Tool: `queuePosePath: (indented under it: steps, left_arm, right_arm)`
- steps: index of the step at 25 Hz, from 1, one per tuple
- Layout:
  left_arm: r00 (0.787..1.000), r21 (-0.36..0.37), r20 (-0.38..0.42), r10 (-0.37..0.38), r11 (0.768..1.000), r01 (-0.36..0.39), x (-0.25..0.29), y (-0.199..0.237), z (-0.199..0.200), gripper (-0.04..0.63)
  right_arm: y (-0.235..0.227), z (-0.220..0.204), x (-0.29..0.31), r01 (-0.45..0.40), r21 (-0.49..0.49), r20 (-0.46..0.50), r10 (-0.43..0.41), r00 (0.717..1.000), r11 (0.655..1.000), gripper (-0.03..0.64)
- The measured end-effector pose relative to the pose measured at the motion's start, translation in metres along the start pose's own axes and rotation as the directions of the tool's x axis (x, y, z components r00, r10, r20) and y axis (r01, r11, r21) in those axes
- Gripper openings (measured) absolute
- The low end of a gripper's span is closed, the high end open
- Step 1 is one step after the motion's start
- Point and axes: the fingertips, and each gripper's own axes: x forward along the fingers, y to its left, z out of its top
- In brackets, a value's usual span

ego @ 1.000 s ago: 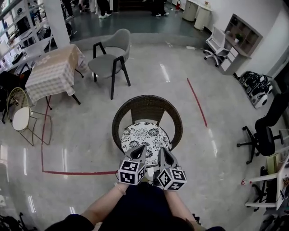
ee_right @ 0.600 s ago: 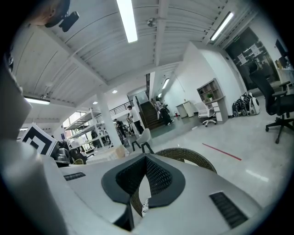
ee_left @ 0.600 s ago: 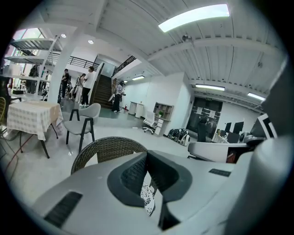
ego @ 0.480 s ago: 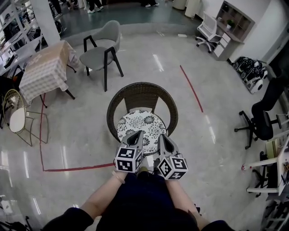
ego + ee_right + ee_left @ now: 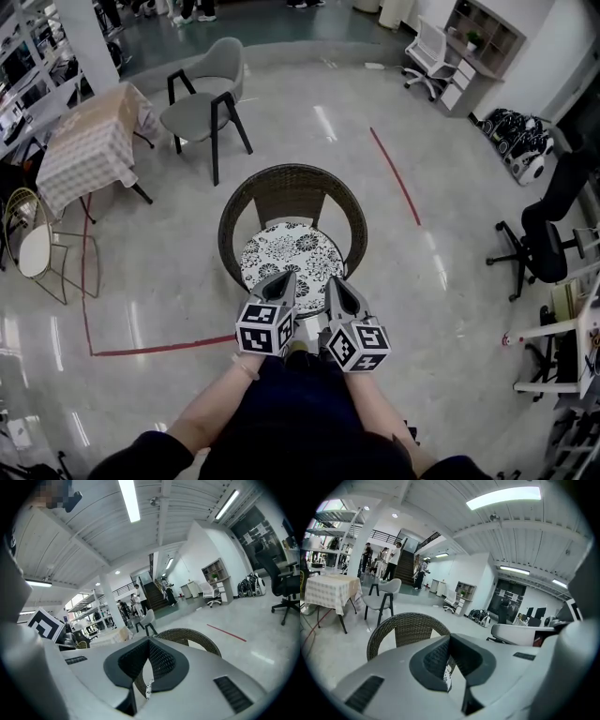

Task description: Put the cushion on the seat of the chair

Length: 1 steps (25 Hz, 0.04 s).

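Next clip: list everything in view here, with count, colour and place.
wicker chair: one, dark brown, centre floor
cushion: one, black-and-white floral, lying on the wicker chair's seat
armchair: one, grey with black legs, upper left
table: one, beige checked cloth, left
wire chair: one, gold frame, pale seat, far left
floor tape: two runs, red, left and right of the wicker chair
office chair: one, black, right
left tool: one, grey, shut on the cushion's near edge
right tool: one, grey, shut on the cushion's near edge
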Motion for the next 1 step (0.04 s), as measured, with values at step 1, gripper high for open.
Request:
queuePosePath:
  steps: [1]
  left_arm:
    - [1.0, -0.006, -0.002, -0.001, 1.0, 0.001, 0.001, 0.0013, 0.0006, 0.02]
  right_arm:
    - [0.0002, 0.0001, 0.002, 0.0, 0.004, -0.002, 0.0, 1.0, 1.0, -0.006]
